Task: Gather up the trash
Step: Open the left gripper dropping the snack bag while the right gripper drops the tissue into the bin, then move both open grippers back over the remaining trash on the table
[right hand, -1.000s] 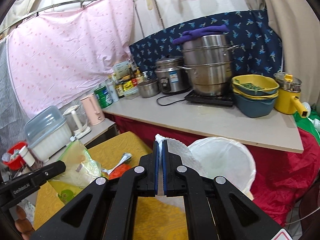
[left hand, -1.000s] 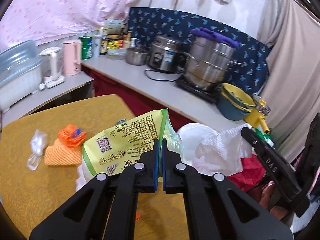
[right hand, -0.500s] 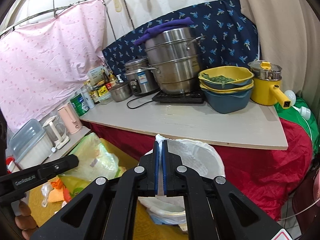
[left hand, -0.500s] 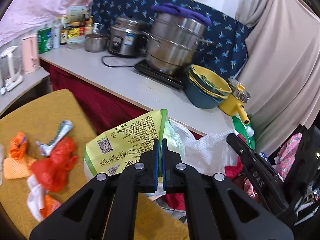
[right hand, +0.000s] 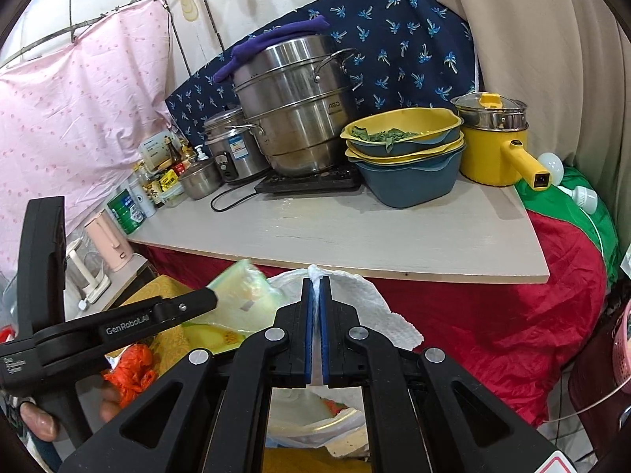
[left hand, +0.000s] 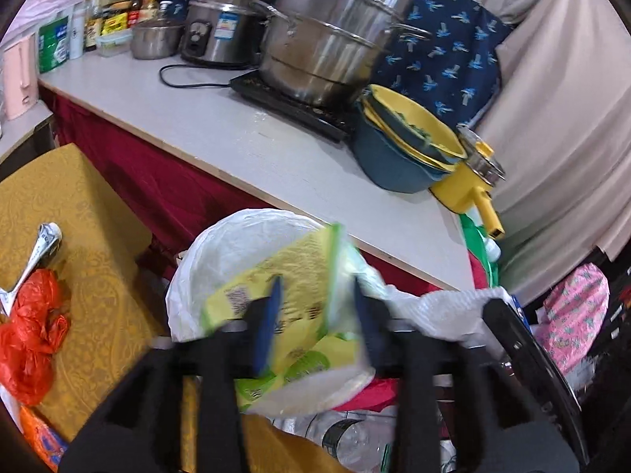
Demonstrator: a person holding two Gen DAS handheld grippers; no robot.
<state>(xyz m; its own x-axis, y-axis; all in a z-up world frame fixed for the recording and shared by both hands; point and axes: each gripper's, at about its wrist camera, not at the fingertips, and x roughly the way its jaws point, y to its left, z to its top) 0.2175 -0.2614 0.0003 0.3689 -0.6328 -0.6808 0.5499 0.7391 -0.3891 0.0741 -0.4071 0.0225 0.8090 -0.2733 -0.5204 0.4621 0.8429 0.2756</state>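
The steamer pot [right hand: 294,110] and rice cooker [right hand: 232,149] are polished metal with a dulled sheen, standing on a matt, pale, wood-edged counter [right hand: 355,236] draped below in glossy red cloth [right hand: 493,327]. The yellow-green packet [left hand: 299,315] is shiny printed plastic film, the bin liner [left hand: 221,252] thin translucent white plastic. The paper towel [right hand: 366,307] looks embossed and matt, the table cover [left hand: 59,213] a patterned golden cloth.

Pale countertop [right hand: 355,236] over red cloth skirting [right hand: 473,327], stacked steel steamer [right hand: 292,110] against navy palm-print fabric [right hand: 414,39], pink dotted sheet [right hand: 79,98] hung left, beige curtain [right hand: 532,27] right, mustard-clothed table [left hand: 59,205] nearby.
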